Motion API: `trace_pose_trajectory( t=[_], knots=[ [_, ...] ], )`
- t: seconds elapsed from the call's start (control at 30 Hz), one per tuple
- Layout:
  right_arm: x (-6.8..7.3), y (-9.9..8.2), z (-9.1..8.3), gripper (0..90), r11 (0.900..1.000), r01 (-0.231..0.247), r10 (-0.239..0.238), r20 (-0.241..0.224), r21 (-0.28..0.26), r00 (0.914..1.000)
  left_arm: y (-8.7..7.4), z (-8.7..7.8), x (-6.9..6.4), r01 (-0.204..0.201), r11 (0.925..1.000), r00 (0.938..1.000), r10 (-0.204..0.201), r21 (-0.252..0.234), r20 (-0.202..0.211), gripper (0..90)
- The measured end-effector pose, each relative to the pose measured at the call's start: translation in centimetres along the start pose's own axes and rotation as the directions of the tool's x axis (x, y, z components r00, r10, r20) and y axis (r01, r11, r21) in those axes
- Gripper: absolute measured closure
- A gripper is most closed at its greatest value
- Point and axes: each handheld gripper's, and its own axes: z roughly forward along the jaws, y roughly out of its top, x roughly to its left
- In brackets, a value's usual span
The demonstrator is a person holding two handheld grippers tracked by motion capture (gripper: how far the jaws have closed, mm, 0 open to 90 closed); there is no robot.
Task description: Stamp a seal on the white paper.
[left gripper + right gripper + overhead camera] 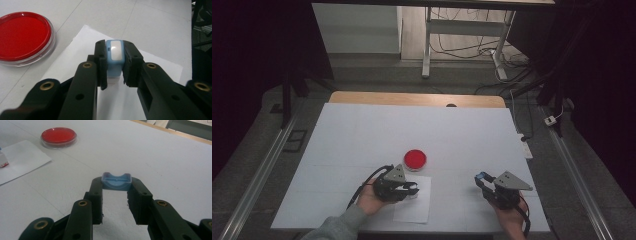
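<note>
My left gripper (411, 190) is shut on a small light-blue stamp (115, 53) with a white label on top, held over a white sheet of paper (155, 62). In the right gripper view the stamp's lower end (2, 161) shows red at the sheet (22, 157); whether it touches I cannot tell. A round red ink pad (415, 159) in a clear dish lies just beyond the paper (414, 209). To the right, my right gripper (481, 180) is shut on a blue cap (116, 181), held by its two ends above the table.
The white table cover (362, 135) stretches back to a wooden table edge (417, 98). A power strip (525, 146) and cables hang off the right side. Desk legs and wiring stand on the floor behind. The ink pad (58, 134) sits far left of the right gripper (116, 180).
</note>
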Motion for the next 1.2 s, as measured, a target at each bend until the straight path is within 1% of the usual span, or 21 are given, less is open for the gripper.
trace_pose_trajectory(
  t=[0.2, 0.23, 0.4, 0.73, 0.9, 1.07, 1.2],
  knots=[
    [0.01, 0.0, 0.02, 65.3, 1.0, 0.0, 0.0, -0.001, 0.0, 1.0, -0.08, 0.15, -0.13, -0.002, 1.0, 1.0, 0.002, 0.0, 0.0, 75.6],
    [0.02, 0.0, 0.03, 65.3, 1.0, 0.001, -0.001, -0.002, 0.001, 1.0, -0.08, 0.13, -0.16, -0.009, 0.9999, 1.0, 0.009, 0.005, -0.002, 75.6],
    [0.02, 0.0, 0.03, 65.3, 1.0, 0.0, 0.0, -0.002, 0.0, 1.0, -0.08, 0.14, -0.29, -0.013, 0.9998, 0.9999, 0.013, 0.012, -0.006, 75.7],
    [0.04, 0.04, -0.02, 65.3, 1.0, 0.003, -0.003, 0.0, 0.003, 1.0, -0.02, 0.4, -0.41, -0.03, 0.9984, 0.9995, 0.03, 0.047, -0.013, 75.9],
    [0.08, 0.04, -0.02, 65.3, 1.0, 0.001, -0.001, -0.002, -0.002, 1.0, 0.05, 0.45, -0.52, -0.03, 0.9981, 0.9993, 0.031, 0.054, -0.019, 76.1],
    [0.13, 0.06, -0.04, 65.3, 1.0, 0.003, -0.003, 0.004, 0.002, 1.0, 0.22, 0.48, -0.78, -0.05, 0.9961, 0.998, 0.052, 0.073, -0.035, 76.1],
    [0.19, 0.08, -0.02, 65.3, 1.0, 0.005, -0.005, -0.002, 0.003, 1.0, 0.26, 0.49, -0.8, -0.049, 0.9956, 0.998, 0.052, 0.08, -0.035, 76.2]
  ],
)
